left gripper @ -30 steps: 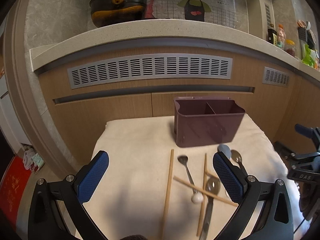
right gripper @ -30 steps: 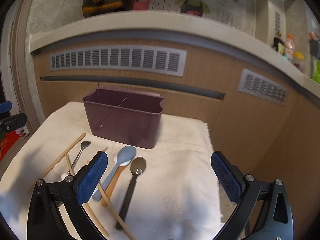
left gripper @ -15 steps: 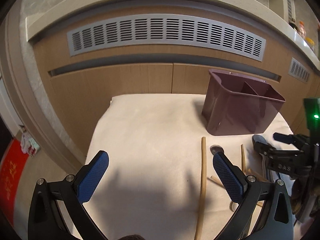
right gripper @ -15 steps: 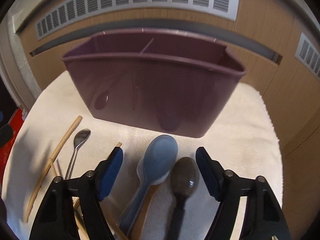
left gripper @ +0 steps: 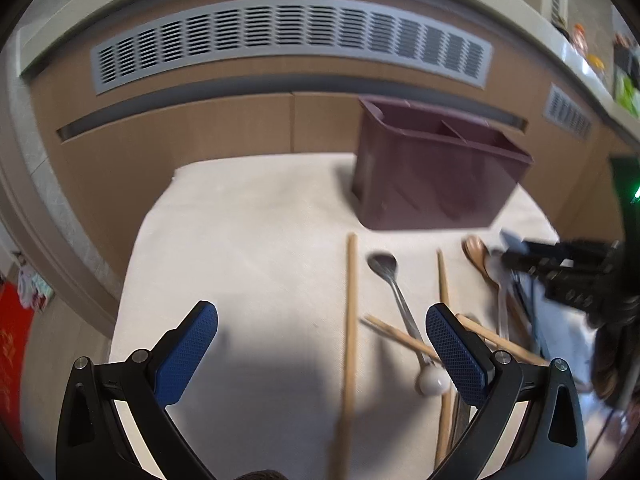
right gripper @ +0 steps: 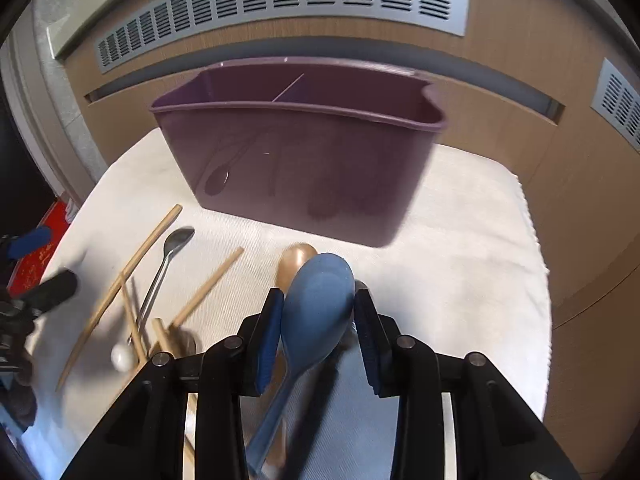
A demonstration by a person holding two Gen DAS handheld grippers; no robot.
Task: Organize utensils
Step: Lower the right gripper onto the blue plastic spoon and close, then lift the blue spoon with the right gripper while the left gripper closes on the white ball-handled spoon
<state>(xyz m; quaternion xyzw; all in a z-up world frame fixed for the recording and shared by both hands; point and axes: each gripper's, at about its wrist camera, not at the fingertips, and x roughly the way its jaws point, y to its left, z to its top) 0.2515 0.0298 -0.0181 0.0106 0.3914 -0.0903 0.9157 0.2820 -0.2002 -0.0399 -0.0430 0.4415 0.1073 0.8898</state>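
Observation:
My right gripper (right gripper: 318,306) is shut on a blue spoon (right gripper: 316,312), gripping its bowl just above the cloth. A wooden spoon (right gripper: 295,261) lies under it. The purple two-compartment utensil holder (right gripper: 296,152) stands right behind. Wooden chopsticks (right gripper: 132,264) and a metal spoon with a white end (right gripper: 164,264) lie to the left. My left gripper (left gripper: 320,344) is open and empty above the cloth, with a chopstick (left gripper: 351,320) between its fingers. The metal spoon (left gripper: 394,292) and the holder (left gripper: 436,172) also show in the left wrist view.
A cream cloth (left gripper: 240,240) covers the small table. Wooden cabinet fronts with grey vents (left gripper: 288,36) stand behind it. The right gripper shows at the right edge of the left wrist view (left gripper: 516,252). A red object (left gripper: 12,332) lies on the floor at left.
My right gripper has closed on the blue spoon's bowl and lifted it slightly, uncovering the wooden spoon. My left gripper has shifted right, bringing the chopsticks and metal spoon between its fingers.

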